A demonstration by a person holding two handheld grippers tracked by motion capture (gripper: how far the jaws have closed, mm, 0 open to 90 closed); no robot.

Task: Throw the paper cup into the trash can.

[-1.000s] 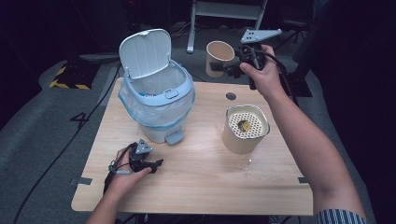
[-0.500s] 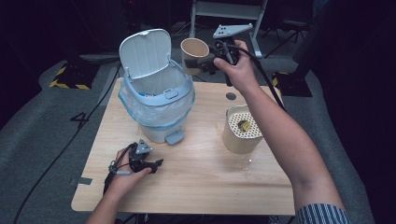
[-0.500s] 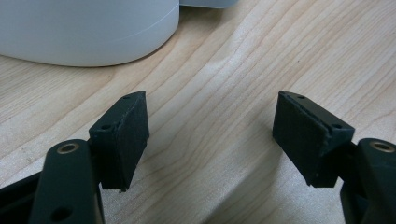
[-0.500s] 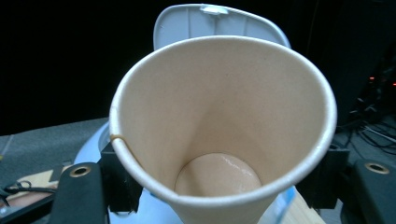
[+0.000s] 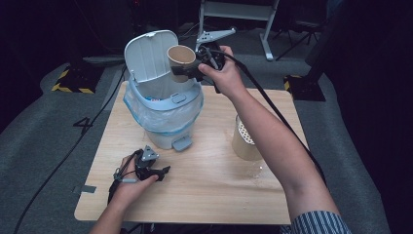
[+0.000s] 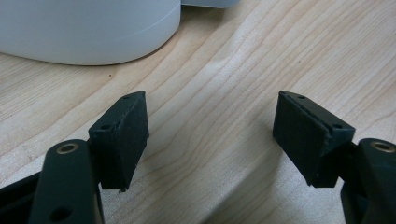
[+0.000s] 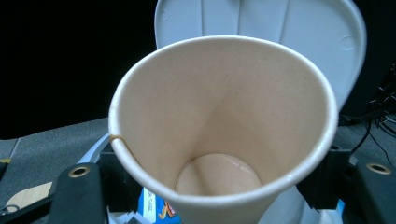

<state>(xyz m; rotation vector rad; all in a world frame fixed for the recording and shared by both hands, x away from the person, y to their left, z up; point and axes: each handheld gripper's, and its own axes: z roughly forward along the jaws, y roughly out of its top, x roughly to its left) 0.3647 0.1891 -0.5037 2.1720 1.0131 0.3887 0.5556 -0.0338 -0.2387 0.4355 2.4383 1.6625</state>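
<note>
A tan paper cup [image 5: 181, 58] hangs in the air over the open mouth of a pale blue bin [image 5: 163, 105], in front of the bin's raised lid [image 5: 146, 56]. My right gripper [image 5: 186, 73] is shut on the cup's lower wall. In the right gripper view the cup [image 7: 224, 126] looks empty and slightly squeezed between the jaws of the right gripper [image 7: 217, 186], with the lid [image 7: 299, 42] behind it. My left gripper [image 5: 148, 168] rests on the wooden table [image 5: 219, 195] in front of the bin. The left gripper [image 6: 210, 135] is open with nothing between its pads.
A second tan cup [image 5: 246, 141] stands on the table's right side, under my right forearm. The bin is lined with a clear bag and has wrappers inside. Its white base [image 6: 84, 32] lies just beyond the left jaws. A metal stand [image 5: 238, 9] stands behind the table.
My right gripper has carried the cup leftward from beyond the table's back right to over the bin. The left hand has stayed still.
</note>
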